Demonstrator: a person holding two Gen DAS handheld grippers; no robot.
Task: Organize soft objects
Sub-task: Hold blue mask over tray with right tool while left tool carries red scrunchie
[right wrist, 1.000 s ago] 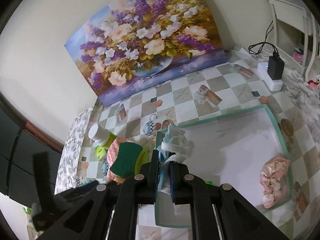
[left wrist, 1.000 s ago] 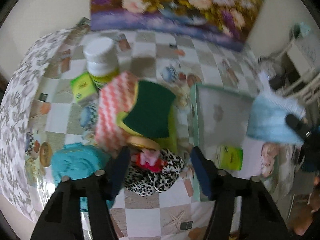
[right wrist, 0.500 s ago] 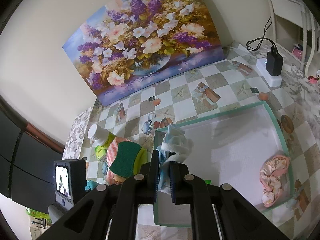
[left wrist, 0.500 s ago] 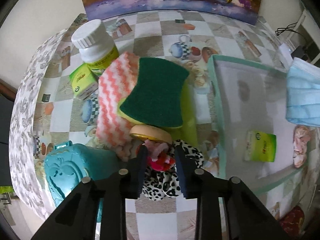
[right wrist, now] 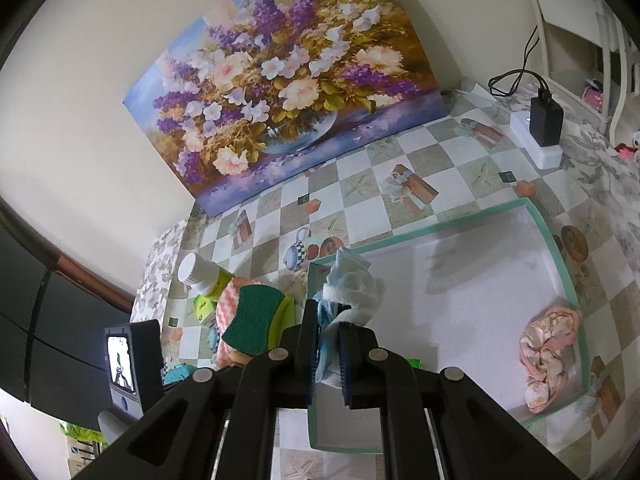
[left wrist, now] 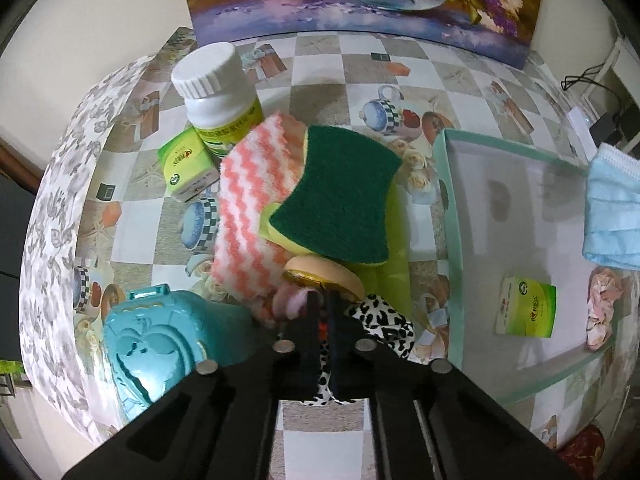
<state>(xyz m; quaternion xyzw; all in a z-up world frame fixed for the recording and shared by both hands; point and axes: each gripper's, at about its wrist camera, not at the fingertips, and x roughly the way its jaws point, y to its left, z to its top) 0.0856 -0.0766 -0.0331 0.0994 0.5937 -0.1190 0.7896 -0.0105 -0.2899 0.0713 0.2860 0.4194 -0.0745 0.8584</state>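
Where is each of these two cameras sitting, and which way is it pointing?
Left wrist: rides on the left claw, looking steeply down at the pile; its black fingers pinch a leopard-print fabric scrunchie.
Right wrist: rides on the right claw, looking slantwise down across the table; its fingers clamp a pale blue face mask.
Shared: the green scouring sponge, the mint-rimmed white tray and the flower painting.

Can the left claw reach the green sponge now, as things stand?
Probably not yet. The green sponge lies uncovered on top of the pile just ahead, but the left claw has just closed on the leopard-print scrunchie, so it is occupied.
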